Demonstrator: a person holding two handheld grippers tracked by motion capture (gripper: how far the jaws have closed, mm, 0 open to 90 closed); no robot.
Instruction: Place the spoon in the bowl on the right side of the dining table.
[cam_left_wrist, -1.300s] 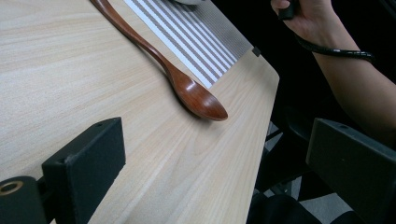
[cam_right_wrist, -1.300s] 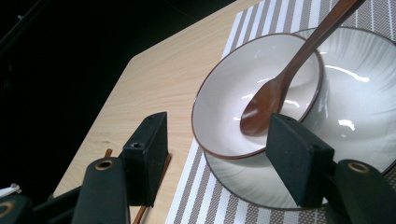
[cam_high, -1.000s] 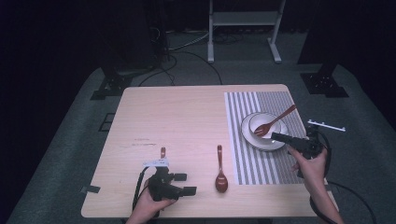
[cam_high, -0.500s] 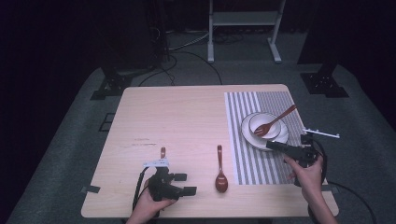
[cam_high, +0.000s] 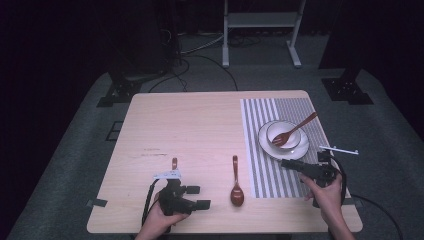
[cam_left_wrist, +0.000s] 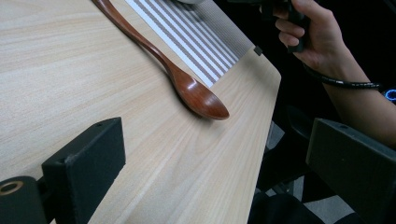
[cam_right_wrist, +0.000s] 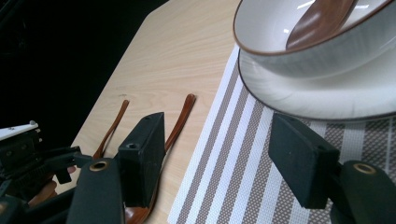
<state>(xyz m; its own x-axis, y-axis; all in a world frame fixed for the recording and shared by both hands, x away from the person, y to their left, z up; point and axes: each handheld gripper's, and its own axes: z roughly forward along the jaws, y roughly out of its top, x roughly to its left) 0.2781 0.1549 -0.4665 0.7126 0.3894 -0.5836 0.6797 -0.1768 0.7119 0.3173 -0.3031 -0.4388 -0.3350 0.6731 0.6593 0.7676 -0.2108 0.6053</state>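
A dark wooden spoon (cam_high: 235, 181) (cam_left_wrist: 187, 86) lies on the bare table, bowl end toward me; its handle (cam_right_wrist: 181, 116) runs behind one jaw. My left gripper (cam_high: 200, 197) (cam_left_wrist: 219, 163) rests near the front edge, open and empty, pointing at the spoon. A second wooden handle (cam_high: 174, 163) (cam_right_wrist: 112, 128) sticks out past it; its other end is hidden. My right gripper (cam_high: 286, 163) (cam_right_wrist: 224, 158) hovers open and empty over the striped placemat (cam_high: 272, 167) (cam_right_wrist: 233, 163), just short of the white plate (cam_high: 265, 145) (cam_right_wrist: 327, 91) and bowl (cam_high: 295, 145) (cam_right_wrist: 299, 51) holding a wooden fork (cam_high: 295, 131) (cam_right_wrist: 322, 18).
The placemat (cam_left_wrist: 196, 37) covers the right part of the wooden table (cam_high: 190, 125). The other hand and its gripper (cam_left_wrist: 299, 28) are in the left gripper view, off the table corner. The left gripper (cam_right_wrist: 28, 158) sits at the lower left of the right gripper view.
My right gripper has drawn back from the plate toward me and a little left, lower over the placemat. The left gripper and the utensils have not moved.
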